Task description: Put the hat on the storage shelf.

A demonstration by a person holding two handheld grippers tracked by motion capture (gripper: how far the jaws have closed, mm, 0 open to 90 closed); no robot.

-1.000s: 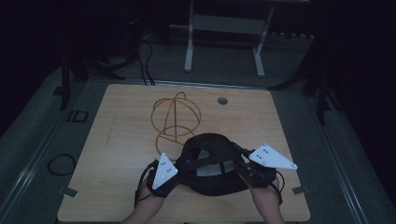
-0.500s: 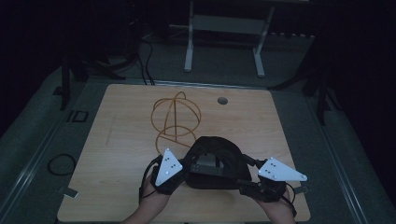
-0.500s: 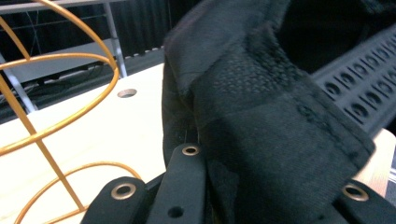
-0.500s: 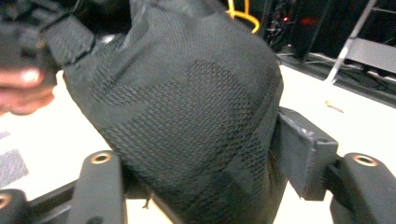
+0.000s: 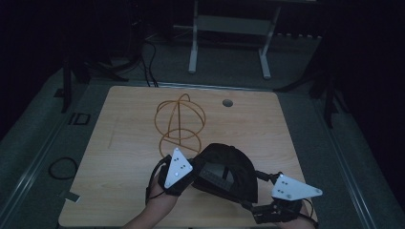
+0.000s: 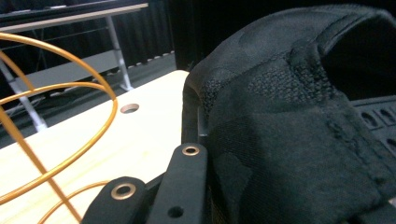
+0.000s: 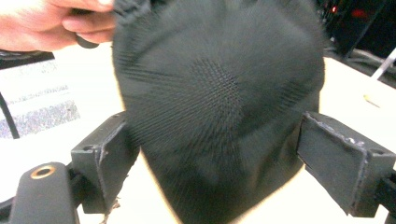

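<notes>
We work on a broad wooden surface (image 5: pixel 124 157) with dark floor on every side, and most of it lies bare to the left and toward the far edge, so there is room to move there. The gold wire stand (image 5: pixel 180 120) sits near the middle, just beyond the black cap (image 5: pixel 229 171), which we hold above the near edge. Judging by this, the cap is lifted but not yet set over the stand; bringing it there is what we think is left. Our left gripper (image 5: pixel 184 177) is clamped on the cap's rim, jaws together on the fabric. Our right gripper (image 5: pixel 261 191) has just been opening: in the right gripper view its jaws stand apart, the cap (image 7: pixel 219 107) hanging between them, the pads not pressing. It sits close to the surface's near right edge, leaving little room on that side.
</notes>
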